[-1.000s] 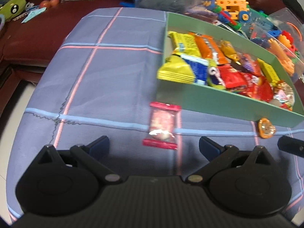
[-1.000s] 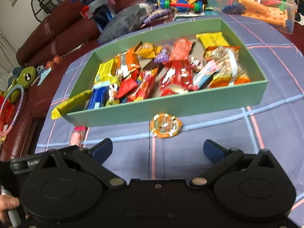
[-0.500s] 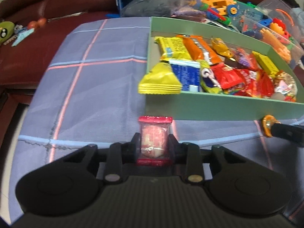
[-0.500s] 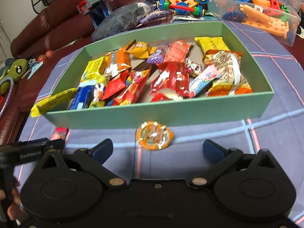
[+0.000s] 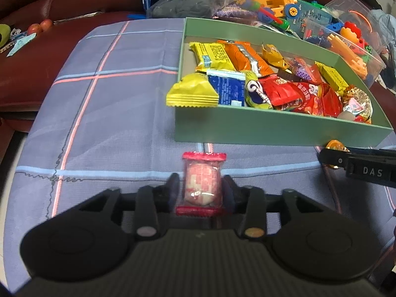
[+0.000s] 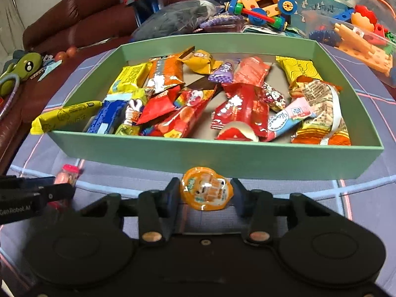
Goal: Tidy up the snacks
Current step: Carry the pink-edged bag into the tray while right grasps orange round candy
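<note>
Pink and red, one small clear-wrapped candy (image 5: 201, 185) stands between the two fingers of the left hand-held gripper (image 5: 201, 193), just in front of the green box (image 5: 272, 128). The jaws of this hand-held gripper are opening a little, but both pads seem to touch the sides of the wrapper, so it grips the candy. One round orange jelly cup (image 6: 206, 190) lies on the cloth close to the front wall of the box, between the two fingers of the right hand-held gripper (image 6: 206, 194). These jaws are closing; they stand right at the edge of the cup, and I cannot tell if they already press it.

Two snacks are thus outside the box. Inside the one green box lie many wrapped snacks in a heap, too overlapped for an exact count: several yellow packs, several red ones, one blue pack (image 6: 106, 118) and one purple candy (image 6: 222, 71). One long yellow pack (image 6: 64, 116) hangs out over the left corner of the box.

The box rests on a bench covered with one blue-grey checked cloth (image 5: 111, 99) with pink and light blue lines. Behind it are plastic building toys (image 6: 264, 5), one clear container (image 5: 351, 39) with more toy parts, and a dark red leather sofa (image 5: 49, 7).
</note>
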